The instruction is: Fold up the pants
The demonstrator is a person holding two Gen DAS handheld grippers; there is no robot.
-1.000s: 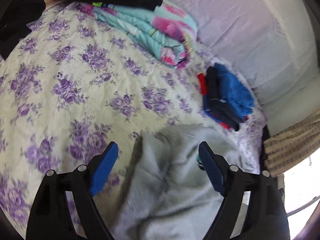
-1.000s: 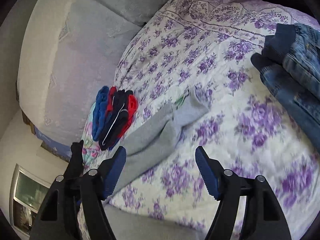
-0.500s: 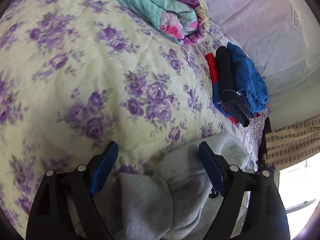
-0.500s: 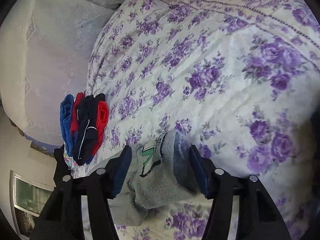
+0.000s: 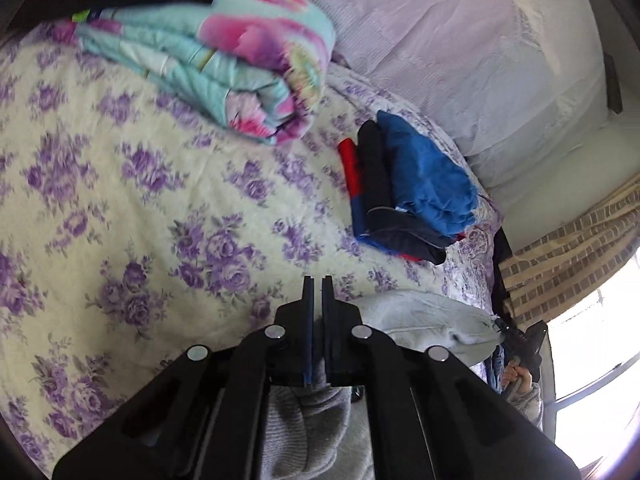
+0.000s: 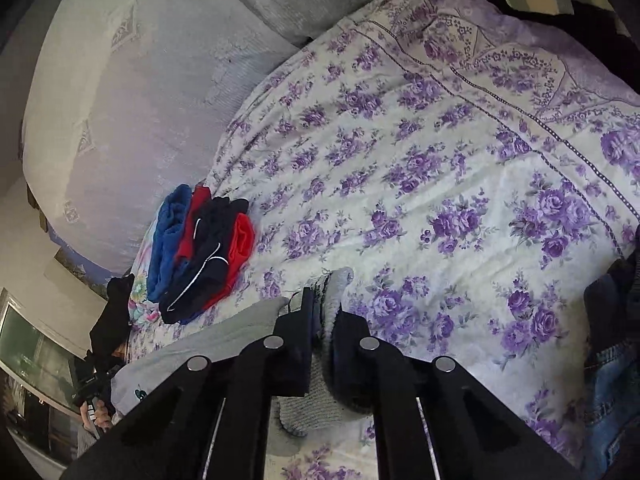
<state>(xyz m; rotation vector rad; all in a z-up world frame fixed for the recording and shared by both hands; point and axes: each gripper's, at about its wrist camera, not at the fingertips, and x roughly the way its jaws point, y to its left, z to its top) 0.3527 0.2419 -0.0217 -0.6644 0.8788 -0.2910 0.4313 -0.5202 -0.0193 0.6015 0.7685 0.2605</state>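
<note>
Jaws of both grippers clamp grey pants (image 5: 424, 316); only right view shows jeans (image 6: 612, 360).

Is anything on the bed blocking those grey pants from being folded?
Nothing visible does. Both hand-held grippers, left and right, already pinch the grey pants; the folded clothes pile lies beside them, apart.

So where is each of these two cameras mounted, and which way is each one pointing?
Left wrist view: sits on the left gripper, looks along its closed fingers across the floral bedspread toward a rolled quilt; gray pants pinched below.
Right wrist view: sits on the right gripper, fingers clamping the pants' ribbed end, jeans at the edge.
Shared: pants, bedspread, folded clothes stack.
</note>
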